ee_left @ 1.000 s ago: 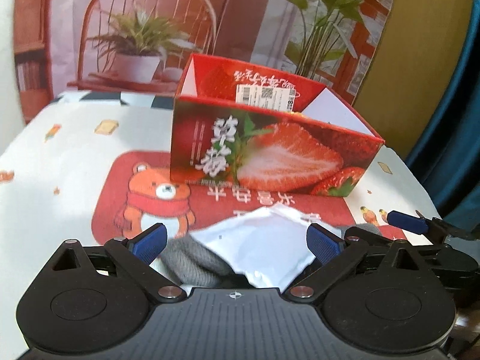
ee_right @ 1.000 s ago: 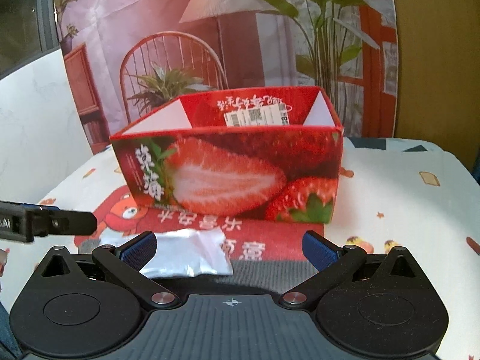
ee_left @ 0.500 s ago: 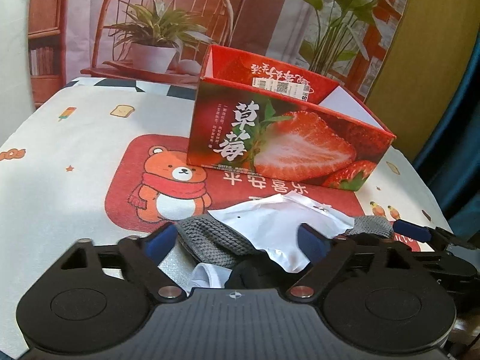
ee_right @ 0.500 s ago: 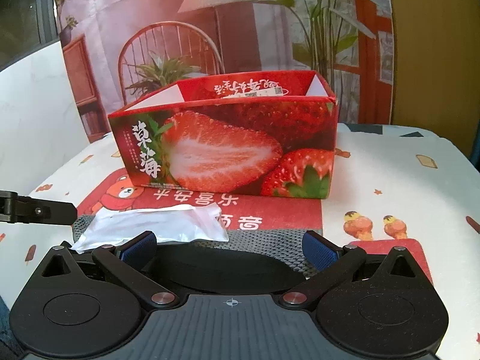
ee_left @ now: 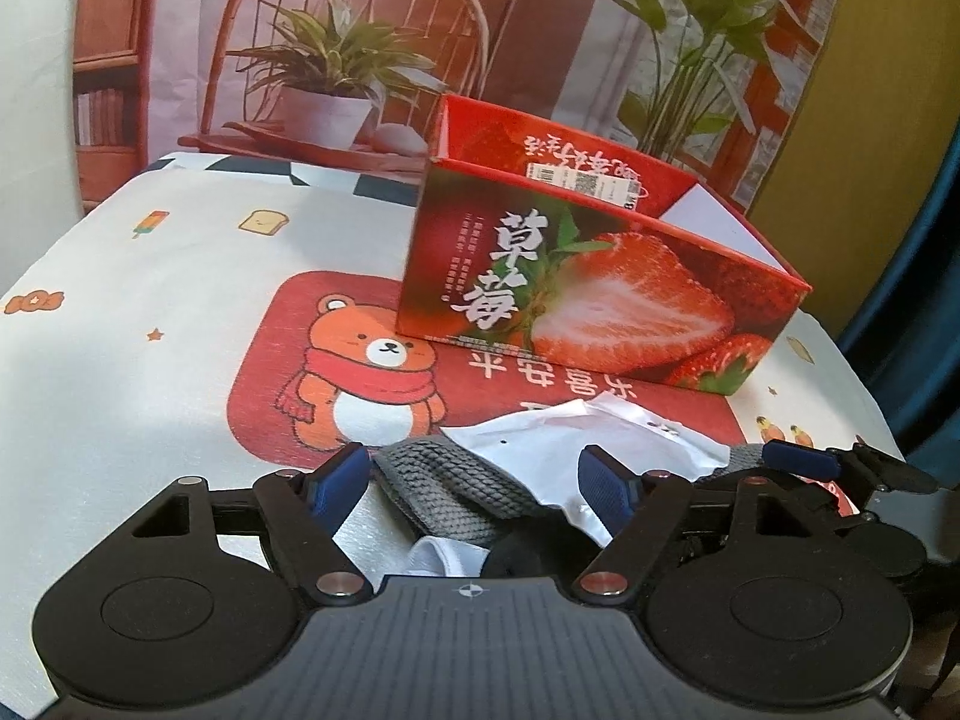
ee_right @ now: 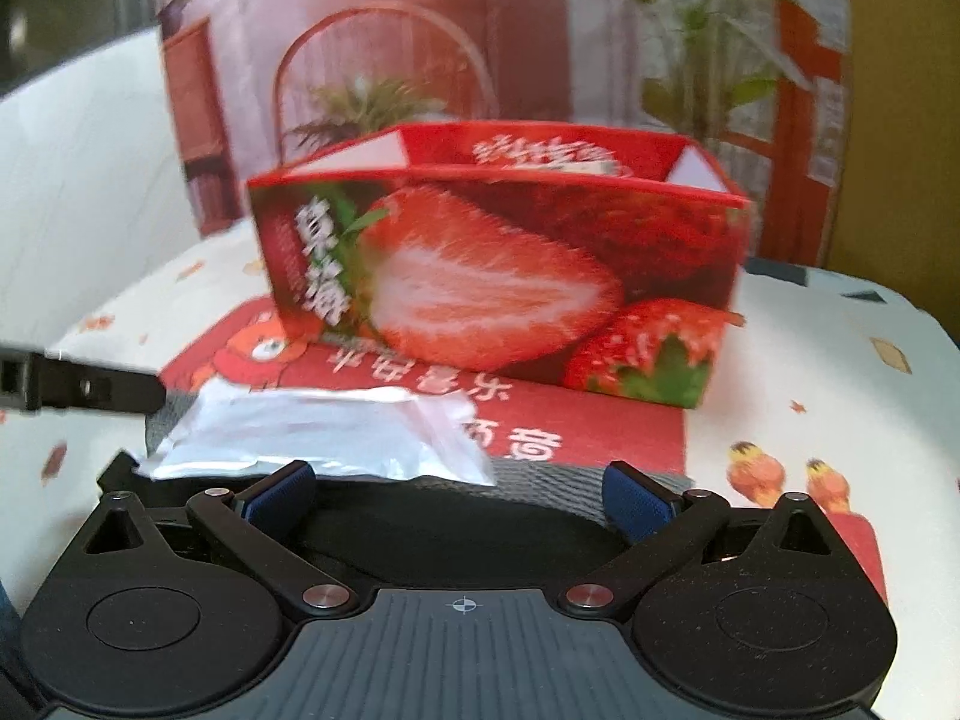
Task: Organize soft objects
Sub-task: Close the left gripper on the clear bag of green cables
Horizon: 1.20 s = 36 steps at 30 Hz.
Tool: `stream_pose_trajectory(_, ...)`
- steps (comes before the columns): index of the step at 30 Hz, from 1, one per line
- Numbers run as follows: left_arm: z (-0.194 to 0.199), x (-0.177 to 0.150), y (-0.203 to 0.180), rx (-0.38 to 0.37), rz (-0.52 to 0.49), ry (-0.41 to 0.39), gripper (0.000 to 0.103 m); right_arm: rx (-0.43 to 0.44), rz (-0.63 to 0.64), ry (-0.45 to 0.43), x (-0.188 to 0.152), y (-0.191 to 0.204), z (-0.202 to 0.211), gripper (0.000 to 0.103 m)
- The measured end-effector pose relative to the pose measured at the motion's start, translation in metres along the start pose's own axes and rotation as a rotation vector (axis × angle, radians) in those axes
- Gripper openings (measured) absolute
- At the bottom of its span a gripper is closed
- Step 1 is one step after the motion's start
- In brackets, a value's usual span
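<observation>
The grey knit cloth [ee_left: 447,489] is lying near, under a white pouch [ee_left: 591,450], before the strawberry box [ee_left: 588,294]; the left gripper [ee_left: 477,483] is closing around it (limp, light; pinch a bunched fold); the right gripper [ee_right: 459,492] is standing released.

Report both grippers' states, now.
Left gripper: jaws have just been closing around the grey knit cloth and white pouch; whether it grips them cannot be told.
Right gripper: open above a black cloth, holding nothing.
</observation>
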<state>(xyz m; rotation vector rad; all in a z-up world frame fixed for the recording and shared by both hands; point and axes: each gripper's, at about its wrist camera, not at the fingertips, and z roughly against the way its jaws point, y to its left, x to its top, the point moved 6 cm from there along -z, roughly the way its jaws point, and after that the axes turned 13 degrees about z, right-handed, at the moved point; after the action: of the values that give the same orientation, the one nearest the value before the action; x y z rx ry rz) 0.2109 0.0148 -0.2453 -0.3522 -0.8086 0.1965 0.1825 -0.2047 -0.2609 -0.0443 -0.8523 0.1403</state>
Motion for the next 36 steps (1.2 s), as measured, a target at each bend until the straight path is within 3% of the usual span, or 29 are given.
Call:
stream_pose_trajectory(11,-0.013,0.013,0.006,-0.007,0.002,-0.012,0.077,0.026,0.152,0.029,0.022,0.017,-0.021,0.098)
stream_pose_trajectory(15,-0.018,0.021,0.010,-0.013,0.006,-0.020,0.076,0.056,0.203,0.051,0.032,0.021,-0.035,0.088)
stream_pose_trajectory(17,-0.021,0.024,0.013,-0.016,0.009,-0.018,0.076,0.082,0.188,0.071,0.036,0.020,-0.044,0.082)
stream_pose_trajectory(25,-0.031,0.031,0.022,-0.023,0.016,-0.004,0.076,0.123,0.130,0.105,0.042,0.015,-0.063,0.081)
stream_pose_trajectory(31,-0.031,0.038,0.023,-0.050,-0.011,-0.010,0.076,0.113,0.088,0.068,0.058,0.007,-0.057,0.076)
stream_pose_trajectory(36,-0.025,0.044,0.021,-0.142,-0.086,-0.008,0.075,0.149,0.027,0.057,0.068,-0.002,-0.059,0.071)
